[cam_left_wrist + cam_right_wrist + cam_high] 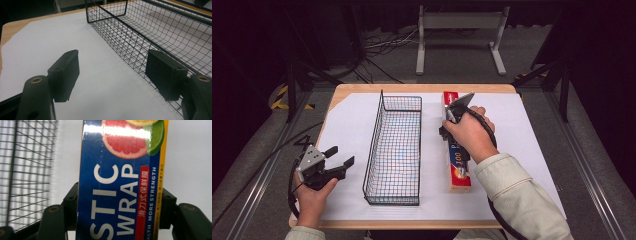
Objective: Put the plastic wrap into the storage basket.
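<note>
Your right hand-held gripper grips the plastic wrap box.
It lies lengthwise between both pads, over the white-papered desk, beside the wire basket.

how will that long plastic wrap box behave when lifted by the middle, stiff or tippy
The plastic wrap box looks like stiff cardboard, so it probably won't sag. Its glossy faces may slip between the right gripper pads. Long and narrow, it could teeter if gripped off centre. Flat sides make rolling unlikely.
</note>
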`<state>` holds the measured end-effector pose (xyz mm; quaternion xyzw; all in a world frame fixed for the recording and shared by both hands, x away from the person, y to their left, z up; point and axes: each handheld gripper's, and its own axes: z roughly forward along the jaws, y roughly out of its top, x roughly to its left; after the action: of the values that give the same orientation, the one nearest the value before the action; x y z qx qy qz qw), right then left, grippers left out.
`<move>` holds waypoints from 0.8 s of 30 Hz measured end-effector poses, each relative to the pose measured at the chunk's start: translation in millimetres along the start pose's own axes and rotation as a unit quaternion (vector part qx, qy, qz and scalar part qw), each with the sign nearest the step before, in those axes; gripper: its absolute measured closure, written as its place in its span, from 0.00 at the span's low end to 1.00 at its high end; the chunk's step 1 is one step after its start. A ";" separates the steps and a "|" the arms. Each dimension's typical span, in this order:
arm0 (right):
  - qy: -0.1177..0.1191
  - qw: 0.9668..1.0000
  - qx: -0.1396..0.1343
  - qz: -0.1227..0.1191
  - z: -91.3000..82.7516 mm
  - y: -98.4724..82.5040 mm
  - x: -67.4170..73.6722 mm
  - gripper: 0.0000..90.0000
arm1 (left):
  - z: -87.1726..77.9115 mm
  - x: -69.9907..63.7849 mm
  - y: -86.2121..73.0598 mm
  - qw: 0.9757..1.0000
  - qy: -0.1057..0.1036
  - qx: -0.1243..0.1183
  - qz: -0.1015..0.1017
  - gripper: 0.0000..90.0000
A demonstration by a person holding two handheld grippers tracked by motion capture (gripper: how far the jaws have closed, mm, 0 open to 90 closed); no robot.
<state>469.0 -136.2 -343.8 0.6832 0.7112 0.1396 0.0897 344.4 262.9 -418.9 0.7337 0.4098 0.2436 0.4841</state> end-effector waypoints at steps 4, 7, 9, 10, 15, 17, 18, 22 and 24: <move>0.009 1.000 -0.003 0.004 -7.0 0.4 9.3 0.43 | 2.4 -0.1 0.5 1.000 0.004 0.000 0.004 0.31; 0.023 1.000 -0.009 0.001 -13.5 0.7 15.7 0.43 | 3.9 -0.3 0.7 1.000 0.004 0.001 0.004 0.31; 0.036 0.999 -0.011 0.004 -18.4 2.2 20.6 0.43 | 4.0 -1.1 1.2 1.000 0.004 -0.002 0.003 0.31; 0.039 0.999 -0.011 0.006 -20.0 2.7 22.7 0.43 | 3.9 -1.3 1.5 1.000 0.004 -0.002 0.003 0.31; 0.046 0.999 -0.012 0.002 -23.7 4.2 28.9 0.43 | 2.8 -0.8 1.5 1.000 0.005 -0.004 0.002 0.31; 0.057 0.998 -0.014 0.004 -25.7 4.6 31.5 0.43 | 1.9 -0.6 1.5 1.000 0.004 -0.006 -0.001 0.31; 0.060 0.998 -0.014 0.005 -26.3 4.6 32.8 0.43 | 1.5 -0.7 1.6 1.000 0.004 -0.006 -0.001 0.31; 0.065 0.998 -0.012 0.005 -28.7 5.2 39.5 0.43 | 0.7 -0.7 1.3 1.000 0.006 -0.005 0.000 0.31; 0.067 0.998 -0.013 0.004 -30.3 5.7 43.3 0.43 | 0.5 -0.8 1.2 1.000 0.006 -0.006 0.000 0.31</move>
<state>462.6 -95.2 -310.6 0.6737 0.7110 0.1951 0.0501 344.7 261.7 -418.0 0.7291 0.4115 0.2503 0.4862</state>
